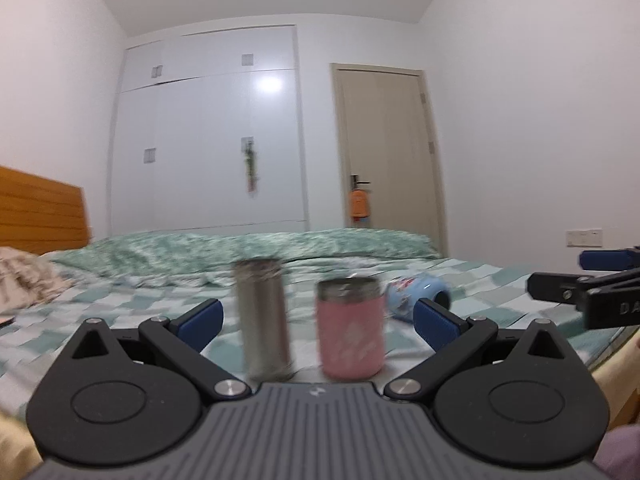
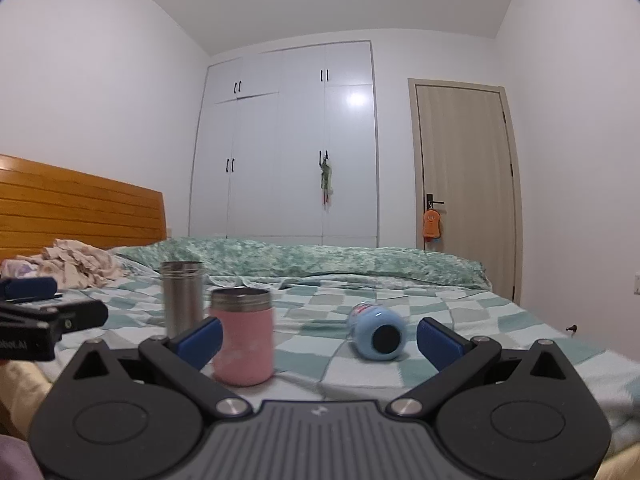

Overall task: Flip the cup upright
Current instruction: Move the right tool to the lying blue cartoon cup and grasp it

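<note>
A light blue cup (image 2: 376, 334) lies on its side on the checked bedsheet, its dark end facing me; it also shows in the left wrist view (image 1: 416, 294). A pink cup (image 2: 242, 342) and a tall steel cup (image 2: 182, 298) stand upright left of it, and both show in the left wrist view, the pink cup (image 1: 350, 330) and the steel cup (image 1: 264, 318). My right gripper (image 2: 318, 342) is open and empty, just short of the blue cup. My left gripper (image 1: 318, 320) is open and empty before the two upright cups.
The bed (image 2: 460, 320) carries a rumpled green quilt (image 2: 304, 258) behind the cups and crumpled cloth (image 2: 76, 262) at the wooden headboard (image 2: 80, 210). A white wardrobe (image 2: 288, 144) and a door (image 2: 464, 168) stand beyond. The other gripper shows at each view's edge (image 1: 592, 292) (image 2: 40, 320).
</note>
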### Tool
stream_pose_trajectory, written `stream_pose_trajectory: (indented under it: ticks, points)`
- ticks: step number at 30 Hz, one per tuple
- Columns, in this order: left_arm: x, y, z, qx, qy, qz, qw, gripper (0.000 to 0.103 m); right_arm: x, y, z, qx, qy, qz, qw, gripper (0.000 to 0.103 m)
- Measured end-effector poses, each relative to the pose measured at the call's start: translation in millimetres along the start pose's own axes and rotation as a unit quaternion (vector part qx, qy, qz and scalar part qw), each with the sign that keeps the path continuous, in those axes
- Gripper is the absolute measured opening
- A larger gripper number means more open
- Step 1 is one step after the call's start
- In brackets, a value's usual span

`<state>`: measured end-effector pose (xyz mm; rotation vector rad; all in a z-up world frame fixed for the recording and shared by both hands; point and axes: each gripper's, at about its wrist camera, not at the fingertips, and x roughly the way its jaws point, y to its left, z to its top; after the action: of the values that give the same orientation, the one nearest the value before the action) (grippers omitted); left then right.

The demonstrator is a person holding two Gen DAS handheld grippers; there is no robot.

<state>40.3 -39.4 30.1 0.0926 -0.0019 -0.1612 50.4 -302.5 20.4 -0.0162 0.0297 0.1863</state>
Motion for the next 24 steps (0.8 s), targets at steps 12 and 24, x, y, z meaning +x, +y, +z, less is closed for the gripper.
stream_pose_trajectory:
  ticks: [12, 24]
  points:
    - [127.1, -67.5, 32.2, 0.051, 0.028, -0.097, 0.9936, 0.103, 108.8, -98.7, 42.2, -0.039, 0.074, -0.005, 0.996, 0.103]
    - [240.7, -130.5, 32.6, 0.073, 0.046, -0.125, 0.9885, 0.103, 229.8, -177.3, 45.6, -0.052, 0.154, 0.018, 0.986, 0.103]
